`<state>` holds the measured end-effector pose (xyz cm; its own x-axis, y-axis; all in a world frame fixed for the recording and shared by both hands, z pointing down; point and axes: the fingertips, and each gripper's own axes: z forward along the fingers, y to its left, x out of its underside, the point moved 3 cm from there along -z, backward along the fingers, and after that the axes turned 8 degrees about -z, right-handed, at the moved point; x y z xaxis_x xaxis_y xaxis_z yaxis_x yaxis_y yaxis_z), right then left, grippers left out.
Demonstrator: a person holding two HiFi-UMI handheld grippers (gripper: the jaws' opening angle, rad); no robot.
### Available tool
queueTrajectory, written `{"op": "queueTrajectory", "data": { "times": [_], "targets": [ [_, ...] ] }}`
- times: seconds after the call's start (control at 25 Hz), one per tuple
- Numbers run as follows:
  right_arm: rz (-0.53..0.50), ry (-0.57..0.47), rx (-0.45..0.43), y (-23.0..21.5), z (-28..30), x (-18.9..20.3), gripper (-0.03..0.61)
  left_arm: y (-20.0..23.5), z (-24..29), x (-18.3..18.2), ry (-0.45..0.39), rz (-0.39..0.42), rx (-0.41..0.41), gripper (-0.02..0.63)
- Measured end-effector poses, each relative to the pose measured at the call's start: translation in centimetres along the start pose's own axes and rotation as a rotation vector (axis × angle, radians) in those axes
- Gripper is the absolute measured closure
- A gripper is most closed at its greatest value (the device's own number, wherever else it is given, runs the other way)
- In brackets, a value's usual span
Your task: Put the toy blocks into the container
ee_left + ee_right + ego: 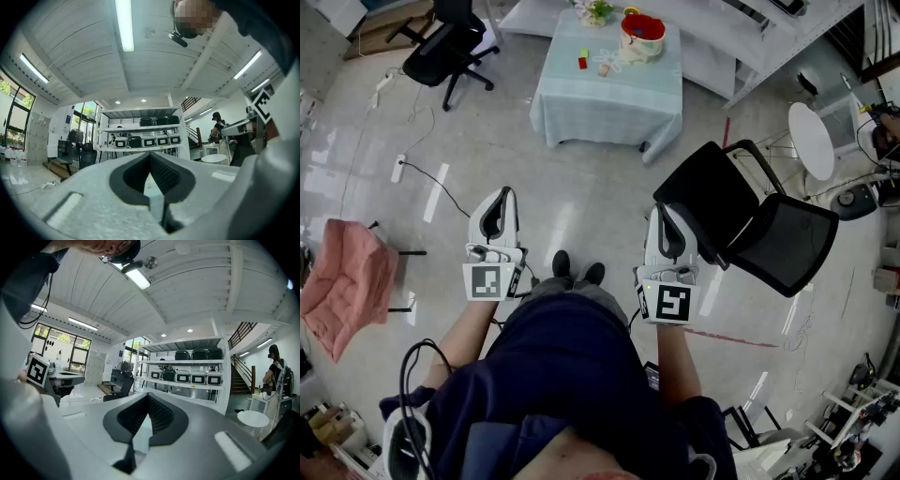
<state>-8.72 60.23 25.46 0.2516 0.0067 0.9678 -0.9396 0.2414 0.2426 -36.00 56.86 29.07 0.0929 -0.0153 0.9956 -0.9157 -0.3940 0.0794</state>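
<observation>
Toy blocks [584, 63]: lying loose on the pale blue cloth of the desk [605, 108], far side of the floor, just left of the red container [642, 36]; one more small piece [604, 69] beside them. None in the container as far as visible.

Left gripper [502, 193]: held level, jaws closed together, nothing between them.

Right gripper [662, 210]: level, jaws likewise together, empty.

Both well apart from the desk. Black chair [750, 220] just right of the right gripper
</observation>
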Motion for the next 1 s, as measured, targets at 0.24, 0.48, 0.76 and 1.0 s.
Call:
{"op": "queueTrajectory", "data": {
  "times": [0.24, 0.48, 0.76, 1.0],
  "targets": [
    [-0.015, 0.000, -0.005, -0.3, -0.1, 0.1, 0.581, -0.7, 0.3, -0.7, 0.004, 0.008, 0.000, 0.608],
    [-0.021, 0.005, 0.001, -0.6, -0.3, 0.2, 0.581, -1.2, 0.4, -1.2, -0.013, -0.015, -0.003, 0.609],
    [-0.035, 0.005, -0.017, -0.1, -0.2, 0.5, 0.580, -1.3, 0.5, -0.7, 0.002, 0.003, 0.011, 0.607],
    [-0.037, 0.008, -0.017, -0.2, -0.3, 0.5, 0.580, -1.8, 0.7, -0.7, 0.006, -0.030, 0.029, 0.596]
  ]
}}
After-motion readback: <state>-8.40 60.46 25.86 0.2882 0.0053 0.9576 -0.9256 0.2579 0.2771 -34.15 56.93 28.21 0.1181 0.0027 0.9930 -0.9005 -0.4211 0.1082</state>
